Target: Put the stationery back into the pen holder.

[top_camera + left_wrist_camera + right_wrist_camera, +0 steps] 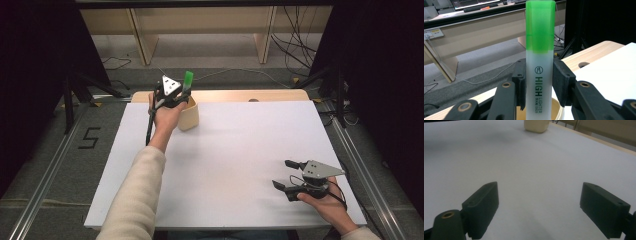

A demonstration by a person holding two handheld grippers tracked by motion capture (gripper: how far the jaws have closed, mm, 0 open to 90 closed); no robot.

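A green-capped highlighter (539,60) stands upright between the jaws of my left gripper (539,82), which is shut on its white barrel. In the high view the left gripper (176,96) holds the highlighter (188,80) cap-up over a cream cup (190,116) at the back left of the white board. The cup's rim (556,106) shows just below the highlighter's barrel. My right gripper (286,174) rests near the board's front right corner, jaws wide apart with nothing between them; the right gripper (539,207) hovers over bare white board.
The white board (230,155) lies on a wooden table (270,95) with a round hole near the back edge. The cream cup (536,125) is far off in the right gripper view. Shelves and cables lie on the floor beyond.
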